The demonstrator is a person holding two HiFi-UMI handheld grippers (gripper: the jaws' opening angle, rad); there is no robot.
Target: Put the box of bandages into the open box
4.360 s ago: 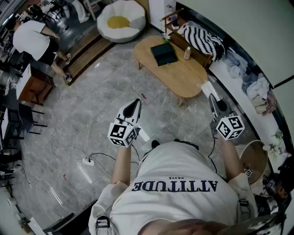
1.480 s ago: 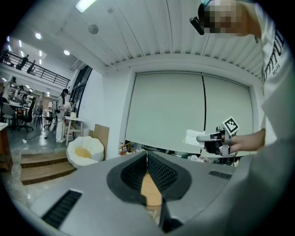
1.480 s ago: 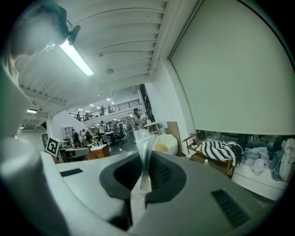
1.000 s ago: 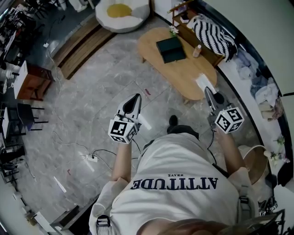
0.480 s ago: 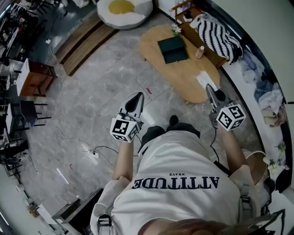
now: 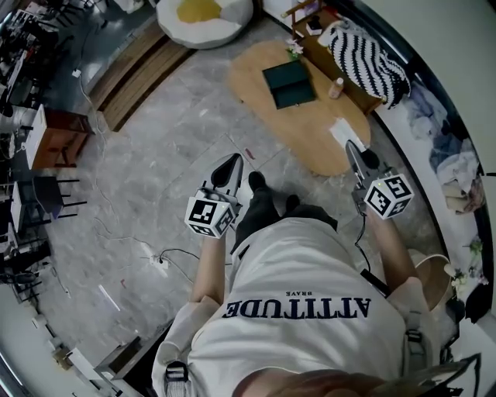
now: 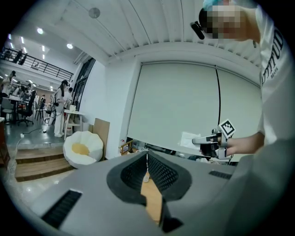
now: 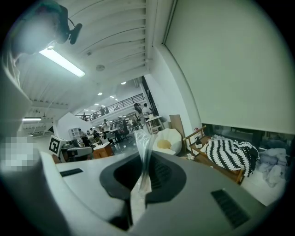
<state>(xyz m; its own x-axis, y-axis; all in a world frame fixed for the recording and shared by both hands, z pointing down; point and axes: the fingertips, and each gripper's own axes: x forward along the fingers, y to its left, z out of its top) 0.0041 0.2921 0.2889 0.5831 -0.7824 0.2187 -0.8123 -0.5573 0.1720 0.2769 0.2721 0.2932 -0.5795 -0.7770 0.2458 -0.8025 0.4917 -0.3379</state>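
Note:
The open box is dark green and lies on an oval wooden table ahead of me. My right gripper is shut on the box of bandages, a thin white pack in clear wrap, held just over the table's near end. The right gripper view shows that pack edge-on between the closed jaws of the right gripper. My left gripper hovers over the floor, left of the table, shut and holding nothing. In the left gripper view, the left gripper has its jaws meeting, and the right gripper holds the pack.
A small bottle stands on the table beside the open box. A striped blanket lies on a wooden bench behind it. A white and yellow beanbag sits far back. A cable and power strip lie on the floor at left.
The person has stepped forward, and one foot now shows ahead between the grippers. Both grippers keep their places and stay shut, the right one still holding the pack.

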